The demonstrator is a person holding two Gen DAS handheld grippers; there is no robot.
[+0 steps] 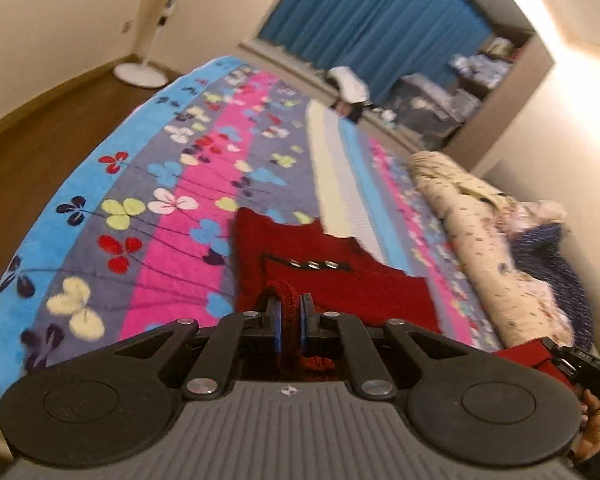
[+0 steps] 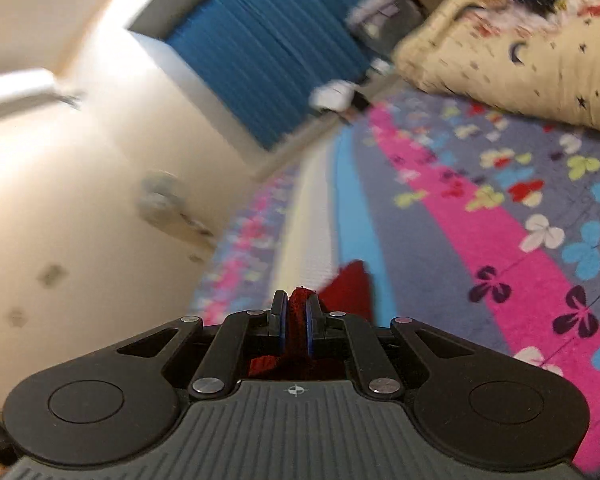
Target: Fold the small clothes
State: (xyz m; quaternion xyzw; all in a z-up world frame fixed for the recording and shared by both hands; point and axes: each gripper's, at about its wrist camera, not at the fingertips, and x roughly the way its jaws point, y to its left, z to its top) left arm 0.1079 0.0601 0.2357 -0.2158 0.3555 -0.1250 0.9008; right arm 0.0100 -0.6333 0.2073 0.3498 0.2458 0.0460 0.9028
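Observation:
A small red knitted garment [image 1: 332,276] with a row of dark buttons lies partly on the flowered bedspread [image 1: 148,184]. My left gripper [image 1: 290,306] is shut on a fold of its near edge. My right gripper [image 2: 297,306] is shut on another part of the red garment [image 2: 350,286] and holds it lifted; a red flap hangs beyond the fingers. The right gripper also shows at the lower right of the left wrist view [image 1: 580,360], with red cloth in it.
A rolled cream quilt [image 1: 472,224] and a dark blue cloth [image 1: 552,256] lie along the bed's right side. A white standing fan [image 1: 156,28] is on the wooden floor at left. Blue curtains [image 1: 376,12] and cluttered shelves [image 1: 460,88] are beyond the bed.

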